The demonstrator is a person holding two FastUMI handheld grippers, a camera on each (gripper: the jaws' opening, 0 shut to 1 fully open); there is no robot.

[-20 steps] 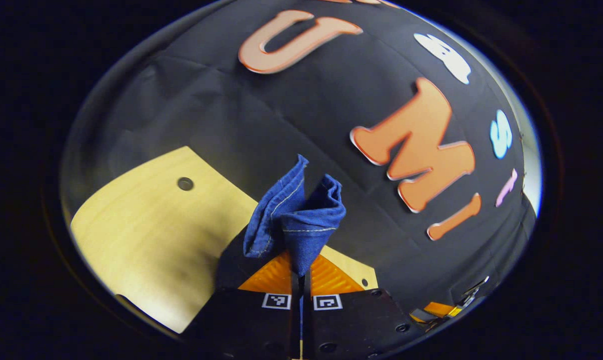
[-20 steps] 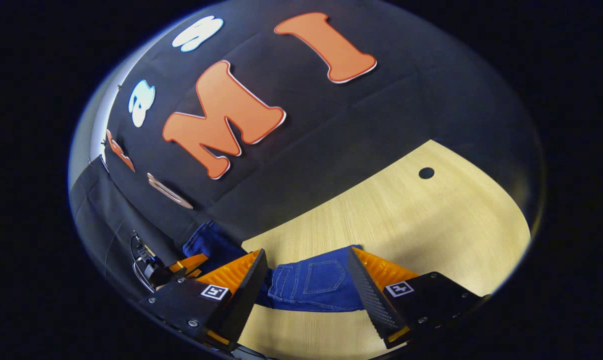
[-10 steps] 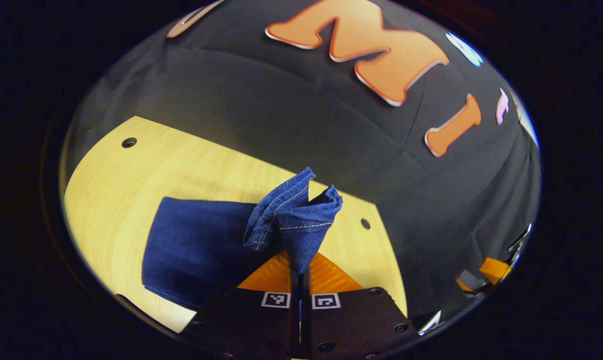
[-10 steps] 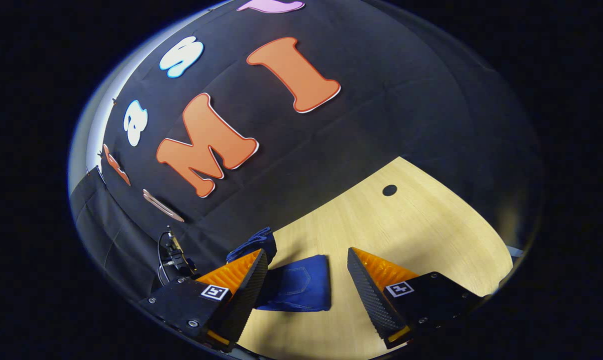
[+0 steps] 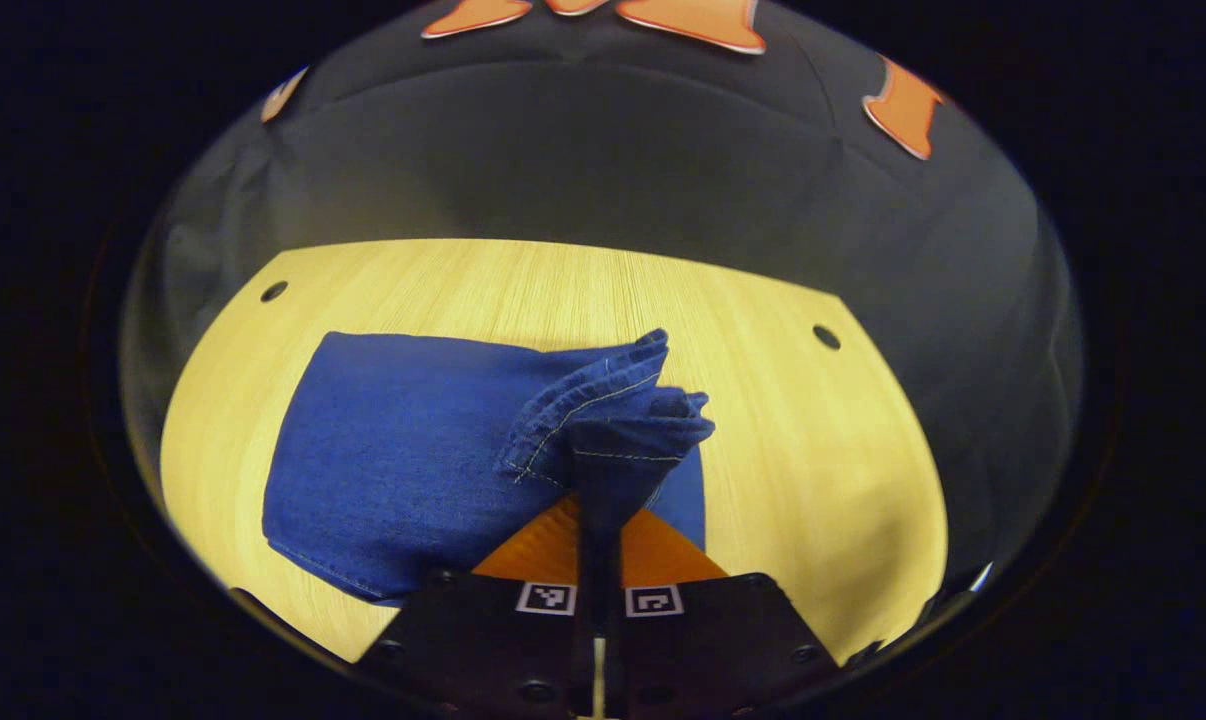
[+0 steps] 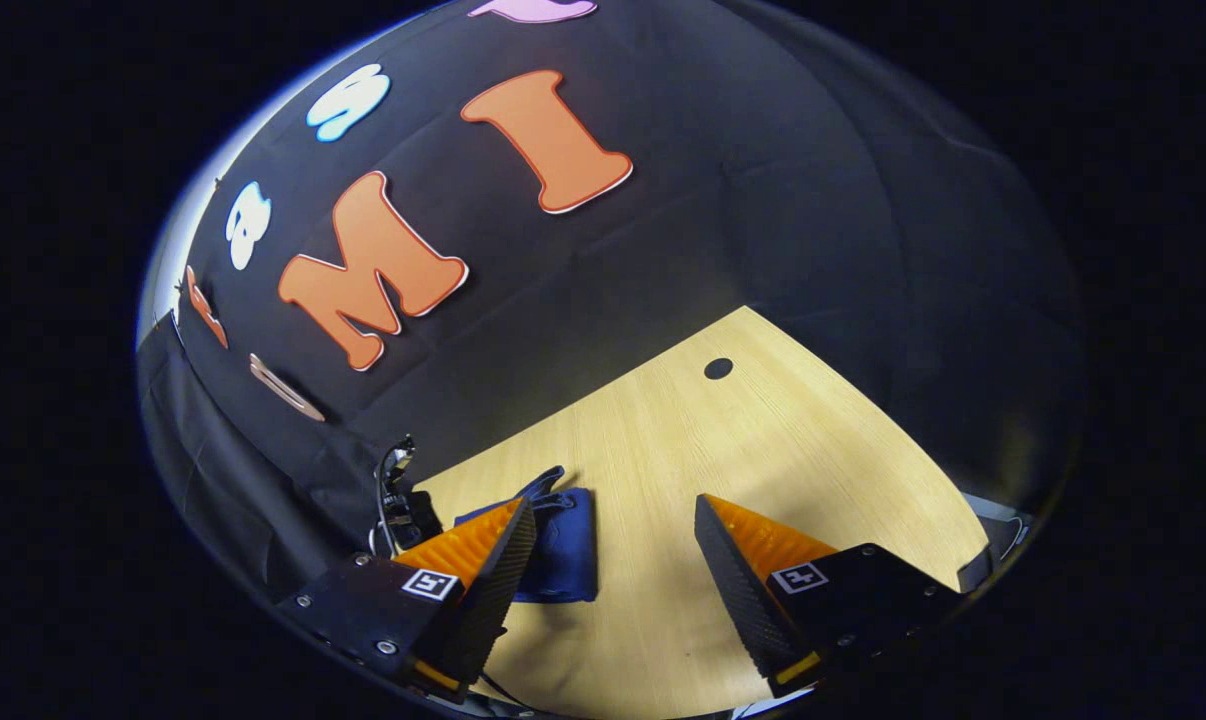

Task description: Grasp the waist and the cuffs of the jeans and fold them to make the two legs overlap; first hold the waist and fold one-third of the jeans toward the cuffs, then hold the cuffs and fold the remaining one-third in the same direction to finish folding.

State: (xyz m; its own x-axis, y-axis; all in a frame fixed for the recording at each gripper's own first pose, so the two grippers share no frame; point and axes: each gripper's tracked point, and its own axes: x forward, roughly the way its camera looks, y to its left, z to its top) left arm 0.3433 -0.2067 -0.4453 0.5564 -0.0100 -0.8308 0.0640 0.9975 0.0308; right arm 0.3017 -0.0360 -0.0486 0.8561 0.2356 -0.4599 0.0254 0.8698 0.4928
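Observation:
The blue jeans (image 5: 403, 450) lie folded into a thick rectangle on the wooden table (image 5: 843, 450). My left gripper (image 5: 600, 520) is shut on the bunched cuffs (image 5: 623, 420), which stand up between its fingers just above the folded stack. In the right gripper view the jeans (image 6: 563, 545) are a small blue bundle at the table's left end. The left gripper (image 6: 398, 505) shows there behind that bundle. My right gripper (image 6: 613, 560) hangs open over bare table to the right of the jeans, with nothing between its fingers.
Round holes (image 5: 826, 336) mark the tabletop near its far corners, another hole (image 6: 718, 368) in the right gripper view. Black cloth walls close in behind the table. A cable (image 6: 383, 480) runs by the left gripper.
My left gripper has carried the cuffs down and over the folded jeans, tilting toward the table. My right gripper has pulled back, so the jeans look smaller and further left.

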